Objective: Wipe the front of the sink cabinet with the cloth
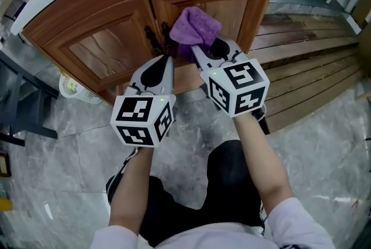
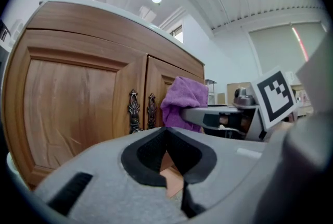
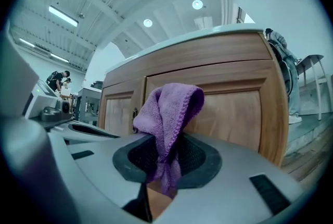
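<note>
Cloth [image 1: 197, 26] clamped in right gripper [image 1: 196, 50] jaws, seemingly touching cabinet [image 1: 110, 51] | left gripper [image 1: 167, 58] alongside, jaws together, empty

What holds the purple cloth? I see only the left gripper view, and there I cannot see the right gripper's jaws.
Observer: The right gripper is shut on the cloth; a tail of it hangs down between the jaws.
Operator: Is anything on the floor near the cabinet?
Observer: Yes, the head view shows a white object on the floor at the cabinet's left lower corner.
Operator: And at the right side?
Observer: Wooden planks lie there, beside the cabinet.
</note>
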